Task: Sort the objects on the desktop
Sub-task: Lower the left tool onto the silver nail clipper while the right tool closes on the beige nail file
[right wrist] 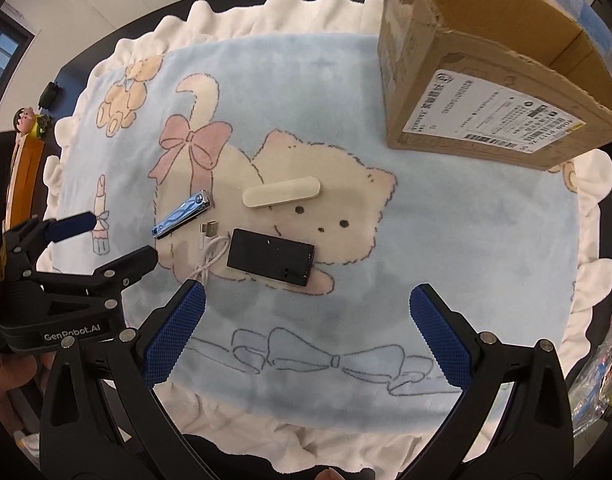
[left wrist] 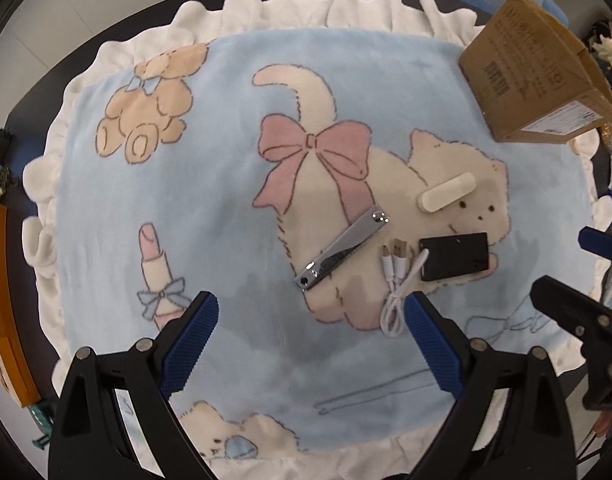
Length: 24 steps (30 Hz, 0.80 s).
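Both tongs wide open, empty. Left tongs [left wrist: 312, 312] sit just short of nail clipper [left wrist: 341, 249], mid-blanket [left wrist: 185, 208]; its long axis runs diagonal, near-left to far-right. Right tongs [right wrist: 308, 306] nearer black box [right wrist: 270, 257]. Carton [right wrist: 486, 92] at far right corner.
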{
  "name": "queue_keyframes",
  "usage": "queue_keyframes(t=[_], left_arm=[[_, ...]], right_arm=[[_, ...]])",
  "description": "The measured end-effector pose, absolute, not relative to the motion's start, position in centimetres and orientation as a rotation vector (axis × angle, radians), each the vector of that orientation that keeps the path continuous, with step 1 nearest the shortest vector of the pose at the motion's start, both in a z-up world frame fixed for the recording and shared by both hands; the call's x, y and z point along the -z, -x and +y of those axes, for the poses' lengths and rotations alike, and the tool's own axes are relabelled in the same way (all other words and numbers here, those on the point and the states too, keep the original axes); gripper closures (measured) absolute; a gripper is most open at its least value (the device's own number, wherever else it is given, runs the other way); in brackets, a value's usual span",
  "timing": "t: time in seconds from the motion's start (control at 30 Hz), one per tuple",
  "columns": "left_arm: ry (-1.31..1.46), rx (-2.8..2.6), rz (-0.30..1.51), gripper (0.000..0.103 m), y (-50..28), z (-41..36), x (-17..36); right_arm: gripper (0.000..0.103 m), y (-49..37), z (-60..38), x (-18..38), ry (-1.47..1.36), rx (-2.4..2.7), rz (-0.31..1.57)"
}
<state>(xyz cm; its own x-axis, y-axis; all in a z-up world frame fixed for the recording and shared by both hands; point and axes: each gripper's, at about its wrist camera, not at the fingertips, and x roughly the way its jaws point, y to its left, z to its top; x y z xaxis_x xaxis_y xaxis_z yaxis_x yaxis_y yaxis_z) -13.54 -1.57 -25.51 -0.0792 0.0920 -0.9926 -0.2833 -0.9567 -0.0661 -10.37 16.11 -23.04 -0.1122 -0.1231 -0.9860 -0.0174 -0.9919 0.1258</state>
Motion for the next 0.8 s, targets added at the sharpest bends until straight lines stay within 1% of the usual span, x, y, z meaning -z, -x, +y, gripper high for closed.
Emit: queue_keyframes(t=[0.1,0.13,0.17,0.47,0.5,0.53,0.57,0.6,0.63,0.67,0.73,0.8], left_arm=[[1.942,-2.113,0.244,0.012,14.0,-1.4,26.3],[1.943,-2.11,0.257,0.016,14.1,-1.3,26.6],[1.945,-2.108,0.271,0.018,14.3,-1.3,26.9],[1.954,-2.052,0.353,0.02,15.0,-0.6,28.9],[1.955,-2.044,0.351,0.022,15.0,-0.5,29.1],[1.954,-2.039,0.361,0.03,15.1,-0.3,29.2],[1.952,-2.033,0.371,0.032,15.1,-0.2,29.4],[1.951,-2.028,0.379,0.032,15.1,0.0,29.5],[1.95,-2.023,0.384,0.036,15.1,0.0,29.7],[1.951,-2.018,0.391,0.043,15.1,0.1,29.8],[1.95,-2.012,0.402,0.043,15.1,0.2,30.1],[1.947,-2.011,0.401,0.043,15.2,0.2,30.1]], right_arm=[[0.0,10.7,15.8,24.1,-2.059,2.246,-0.139],[0.0,10.8,15.6,24.5,-2.062,2.232,-0.121],[0.0,10.9,15.4,24.9,-2.065,2.217,-0.103],[0.0,12.0,12.8,28.0,-2.068,2.103,0.133],[0.0,12.0,12.4,28.4,-2.074,2.086,0.165],[0.0,12.1,12.0,28.9,-2.078,2.071,0.194],[0.001,12.2,11.7,29.1,-2.071,2.066,0.212],[0.001,12.3,11.4,29.2,-2.06,2.064,0.22],[0.001,12.4,11.1,29.2,-2.05,2.063,0.229],[0.001,12.6,10.9,29.3,-2.041,2.066,0.244],[0.001,12.9,10.4,29.4,-2.034,2.063,0.286],[0.001,13.2,10.3,29.4,-2.033,2.051,0.269]])
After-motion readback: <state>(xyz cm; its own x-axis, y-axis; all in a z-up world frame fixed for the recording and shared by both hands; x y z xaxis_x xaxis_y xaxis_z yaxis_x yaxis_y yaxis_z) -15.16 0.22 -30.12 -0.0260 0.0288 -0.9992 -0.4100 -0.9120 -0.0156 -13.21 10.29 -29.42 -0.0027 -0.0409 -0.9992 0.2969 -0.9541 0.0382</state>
